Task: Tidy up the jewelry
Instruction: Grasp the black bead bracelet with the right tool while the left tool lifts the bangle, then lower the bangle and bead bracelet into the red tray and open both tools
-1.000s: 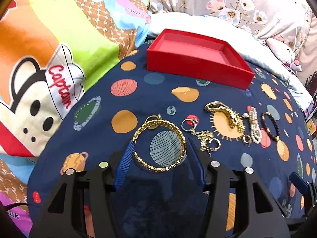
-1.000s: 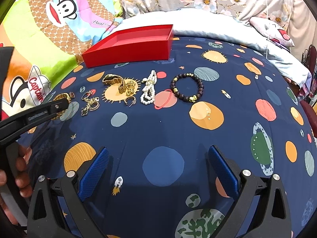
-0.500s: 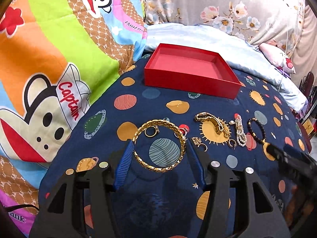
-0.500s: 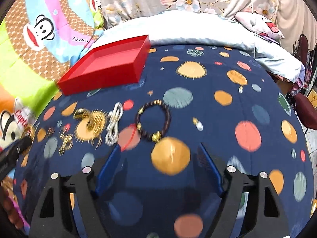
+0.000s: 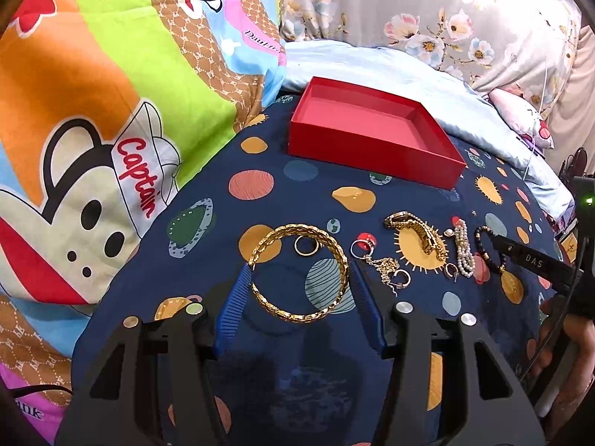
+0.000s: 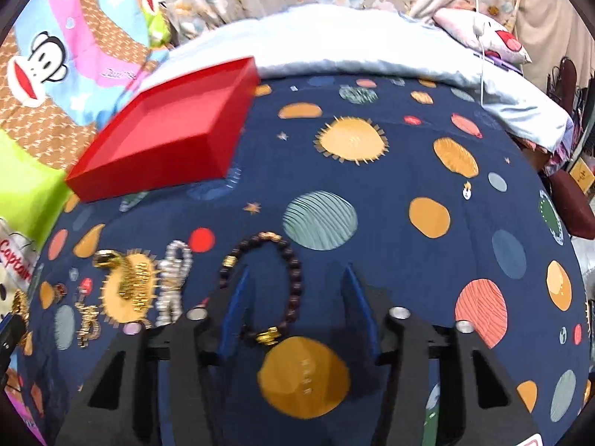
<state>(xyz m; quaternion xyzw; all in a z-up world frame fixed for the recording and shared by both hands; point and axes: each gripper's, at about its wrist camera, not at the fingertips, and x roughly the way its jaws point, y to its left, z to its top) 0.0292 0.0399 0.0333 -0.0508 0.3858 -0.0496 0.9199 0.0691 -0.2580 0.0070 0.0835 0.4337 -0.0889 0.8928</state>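
Gold bangle (image 5: 299, 272) pinched in L gripper (image 5: 299, 278); R gripper (image 6: 295, 297) closing round bead bracelet (image 6: 264, 290).

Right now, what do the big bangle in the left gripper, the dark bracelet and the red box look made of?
Bangle: gold-coloured metal, probably; shiny woven links. Whether real gold, I cannot tell.
Dark bracelet: matte round beads, maybe wood or stone, with a few gold-coloured spacers.
Red box: likely rigid cardboard; thin straight walls, flat matte red.
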